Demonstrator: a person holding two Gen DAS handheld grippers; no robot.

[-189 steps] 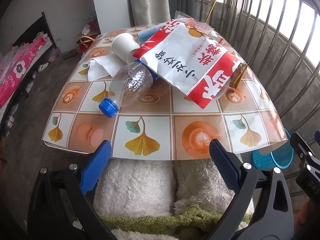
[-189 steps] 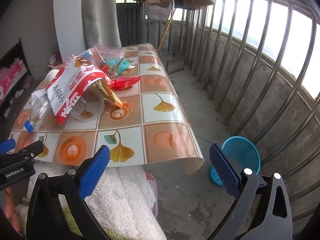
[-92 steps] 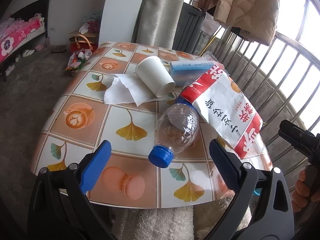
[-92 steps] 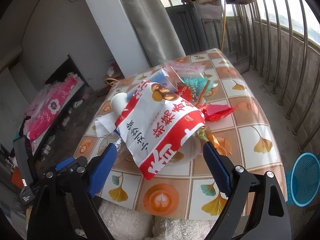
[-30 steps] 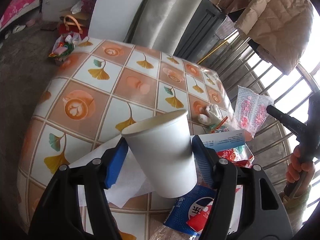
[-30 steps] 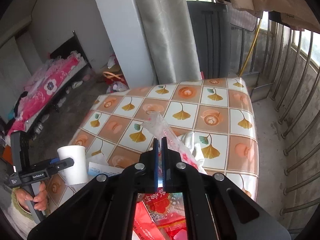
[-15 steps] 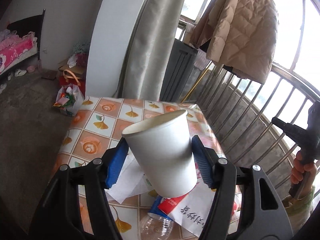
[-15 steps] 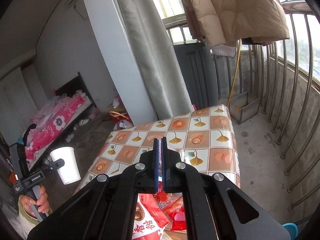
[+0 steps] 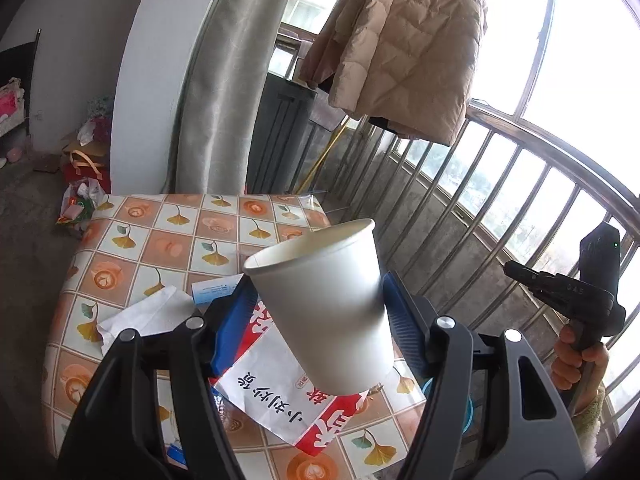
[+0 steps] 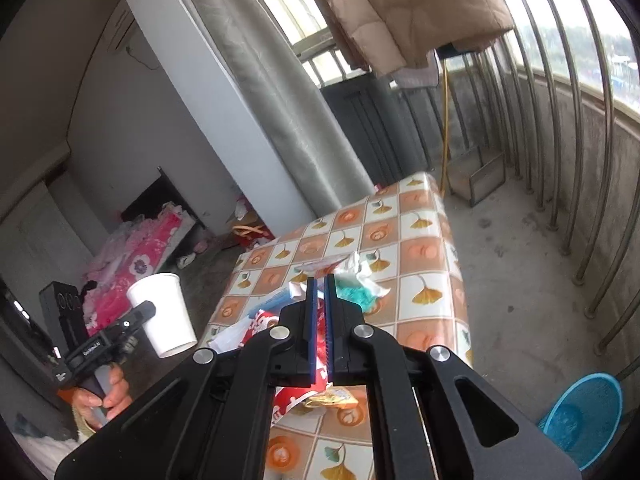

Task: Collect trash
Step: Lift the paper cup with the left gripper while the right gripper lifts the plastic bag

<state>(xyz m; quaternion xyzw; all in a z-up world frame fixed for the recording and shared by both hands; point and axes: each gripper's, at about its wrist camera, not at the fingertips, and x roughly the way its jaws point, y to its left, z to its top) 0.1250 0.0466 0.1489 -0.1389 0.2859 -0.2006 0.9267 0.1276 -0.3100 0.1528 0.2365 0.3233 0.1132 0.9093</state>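
Cup [image 9: 324,312], white paper and empty, sits clamped between the blue pads of the left gripper [image 9: 320,308], tilted with its mouth toward the far end of the table [image 9: 132,236] and held in the air above the near half. Below it, on the tablecloth, a red-and-white snack bag [image 9: 276,400] lies near the near edge, with a crumpled white napkin [image 9: 148,316] toward the left edge. In the right wrist view, the right gripper [image 10: 319,292] has its jaws a narrow slit apart and just opening, and whether anything is pinched between them cannot be told. Beyond its tips, wrappers [image 10: 356,280] lie mid-table. A blue basket [image 10: 580,420] stands on the floor off the right edge.
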